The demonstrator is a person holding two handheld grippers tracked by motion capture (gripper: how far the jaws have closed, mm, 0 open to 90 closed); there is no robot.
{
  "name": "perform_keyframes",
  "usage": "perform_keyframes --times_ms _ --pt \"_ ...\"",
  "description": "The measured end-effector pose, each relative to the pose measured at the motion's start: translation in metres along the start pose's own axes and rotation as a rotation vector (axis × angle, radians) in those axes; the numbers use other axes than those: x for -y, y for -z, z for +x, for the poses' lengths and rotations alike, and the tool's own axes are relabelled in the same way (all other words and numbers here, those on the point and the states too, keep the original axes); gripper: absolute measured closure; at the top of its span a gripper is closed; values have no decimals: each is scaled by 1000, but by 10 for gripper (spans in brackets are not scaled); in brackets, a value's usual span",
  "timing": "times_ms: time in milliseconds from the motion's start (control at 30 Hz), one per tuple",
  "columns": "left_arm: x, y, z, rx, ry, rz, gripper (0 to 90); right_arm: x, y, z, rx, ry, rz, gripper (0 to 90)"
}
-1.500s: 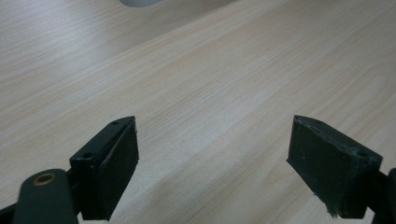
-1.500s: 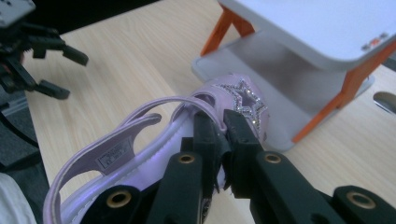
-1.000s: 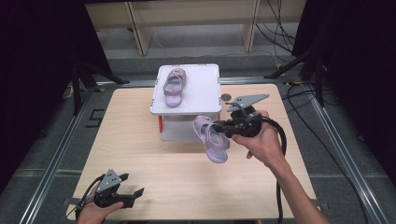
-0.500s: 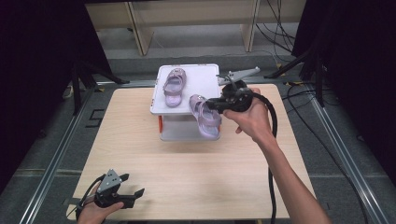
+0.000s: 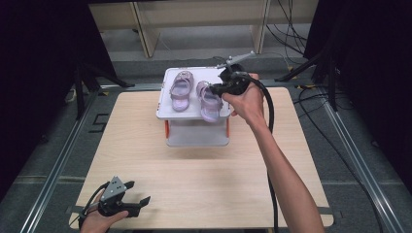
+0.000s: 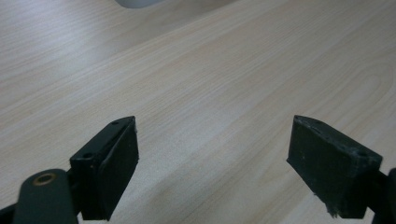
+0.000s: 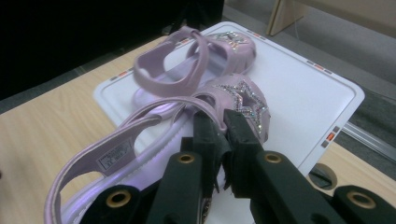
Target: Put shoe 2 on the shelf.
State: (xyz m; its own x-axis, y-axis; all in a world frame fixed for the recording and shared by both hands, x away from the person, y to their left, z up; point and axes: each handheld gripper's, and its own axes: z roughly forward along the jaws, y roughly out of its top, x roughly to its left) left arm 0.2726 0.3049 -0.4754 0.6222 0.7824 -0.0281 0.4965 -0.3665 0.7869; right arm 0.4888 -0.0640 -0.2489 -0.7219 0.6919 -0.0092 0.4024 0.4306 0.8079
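Observation:
Two purple sandals with glittery stars are over a white box lid (image 5: 194,113) at the table's far middle. The left sandal (image 5: 180,92) lies flat on the lid. My right gripper (image 5: 214,89) is shut on a strap of the right sandal (image 5: 209,104), which sits beside the first with its heel over the lid's front edge. In the right gripper view the jaws (image 7: 223,122) pinch the strap just behind the star toe of the held sandal (image 7: 244,100); the other sandal (image 7: 187,51) is behind it. My left gripper (image 5: 140,192) rests open at the near left corner, with only wood between its jaws (image 6: 212,154).
The white box (image 5: 197,133) stands on a light wooden table (image 5: 194,184). Metal rails run along both table sides, and wooden shelving stands behind. A black cable trails from the right gripper along the forearm.
My right gripper carried the sandal up from in front of the box and back over the lid, next to the other sandal. The left gripper stayed put.

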Motion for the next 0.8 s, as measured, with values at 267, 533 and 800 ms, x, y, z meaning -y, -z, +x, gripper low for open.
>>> perform_keyframes --times_ms 267,533,800 --pt "-1 0 -1 6 9 -4 158 -16 -25 -11 39 -23 27 845" --pt "0 1 -2 14 11 -20 158 -32 -49 -18 105 -23 51 844" --pt "-1 2 -4 20 12 -23 158 -36 -73 -24 163 10 71 842"
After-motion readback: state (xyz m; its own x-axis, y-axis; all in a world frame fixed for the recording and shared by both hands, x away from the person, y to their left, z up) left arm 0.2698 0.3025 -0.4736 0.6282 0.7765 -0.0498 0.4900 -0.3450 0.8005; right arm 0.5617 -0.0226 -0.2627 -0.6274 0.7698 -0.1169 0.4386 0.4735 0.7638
